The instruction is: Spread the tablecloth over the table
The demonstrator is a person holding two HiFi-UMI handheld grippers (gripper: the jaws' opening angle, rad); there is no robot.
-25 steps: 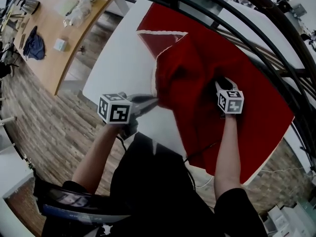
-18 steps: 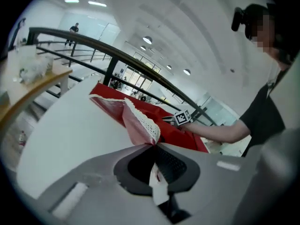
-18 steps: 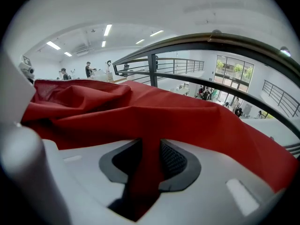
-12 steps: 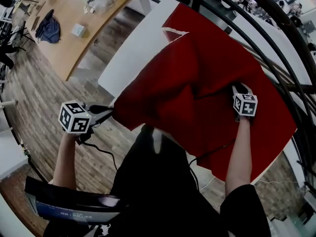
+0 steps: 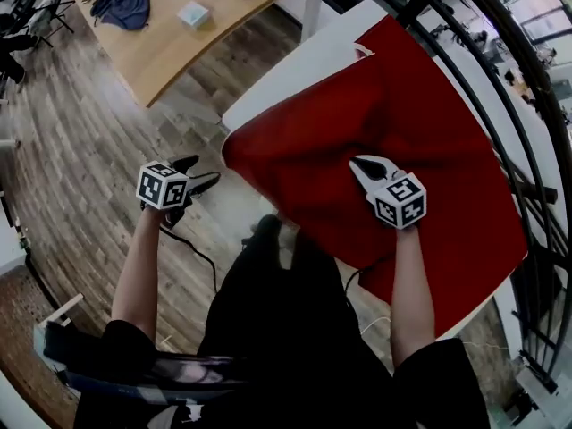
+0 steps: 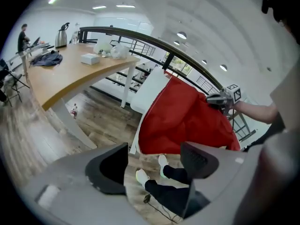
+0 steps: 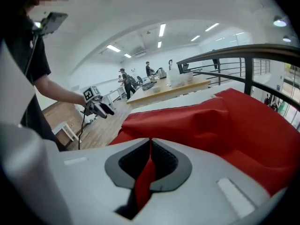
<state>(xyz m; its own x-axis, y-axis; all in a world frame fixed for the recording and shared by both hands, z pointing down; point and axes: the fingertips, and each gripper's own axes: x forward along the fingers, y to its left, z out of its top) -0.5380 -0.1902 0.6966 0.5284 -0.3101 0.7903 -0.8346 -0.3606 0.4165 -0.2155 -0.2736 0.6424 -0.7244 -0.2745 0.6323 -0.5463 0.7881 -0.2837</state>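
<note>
Tablecloth: a red tablecloth [image 5: 429, 105] lies over the white counter [image 5: 295, 70], covering most of it, rumpled through the middle, with a bare strip of white along the left side

Long axis: the cloth's longer run follows the black railing [image 5: 474, 70], from the far end at the top of the head view down to the lower right beside the person; its shorter edge faces the plank floor [image 5: 80, 141]

Near corner: it points toward the left tongs and overhangs the counter's edge

Far corner: turned back on itself, showing a pale underside

Left tongs [image 5: 204, 170]: held out over the floor, apart from the cloth; the jaws have just been opening and stand wide, with nothing between them

Right tongs [image 5: 362, 164]: above the middle of the cloth; the jaws have just been closing and are clamped on a raised fold of the red fabric, which runs up between the pads

Background: a wooden counter [image 5: 179, 52] beyond the floor carries a blue garment [image 5: 123, 0] and a small pale box [image 5: 193, 13]
</note>
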